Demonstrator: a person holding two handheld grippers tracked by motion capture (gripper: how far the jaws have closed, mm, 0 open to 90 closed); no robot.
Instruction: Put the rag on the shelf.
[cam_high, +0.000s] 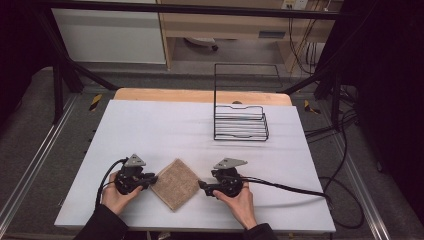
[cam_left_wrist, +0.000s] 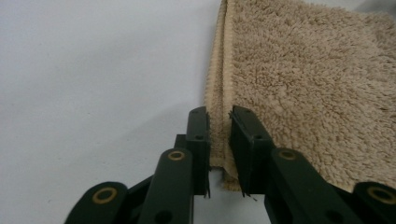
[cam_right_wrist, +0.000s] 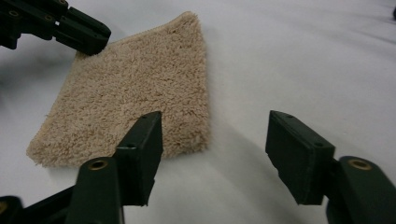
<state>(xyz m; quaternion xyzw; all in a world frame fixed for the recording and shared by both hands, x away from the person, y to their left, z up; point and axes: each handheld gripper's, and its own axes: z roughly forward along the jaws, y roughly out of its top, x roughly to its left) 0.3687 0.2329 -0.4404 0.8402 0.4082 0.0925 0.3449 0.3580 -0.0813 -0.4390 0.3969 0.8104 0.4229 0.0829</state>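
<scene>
A folded tan terry towel (cam_high: 175, 183) lies as a diamond on the white table (cam_high: 165, 125) near the front edge. My left gripper (cam_high: 154, 179) is at its left corner. In the left gripper view the jaws (cam_left_wrist: 219, 116) stand close together with the towel's (cam_left_wrist: 303, 84) hemmed edge pinched between the pads. My right gripper (cam_high: 201, 186) sits just off the towel's right corner. In the right gripper view its jaws (cam_right_wrist: 215, 126) are wide apart over bare table, with the towel's (cam_right_wrist: 135, 88) corner beside one jaw and nothing between them. The left gripper (cam_right_wrist: 88, 35) shows at the towel's far corner.
A black wire rack (cam_high: 240, 125) with a tall frame stands at the back right of the table. A black cable (cam_high: 290, 187) trails right from the right gripper. A strip of wood (cam_high: 200, 95) runs along the table's far edge.
</scene>
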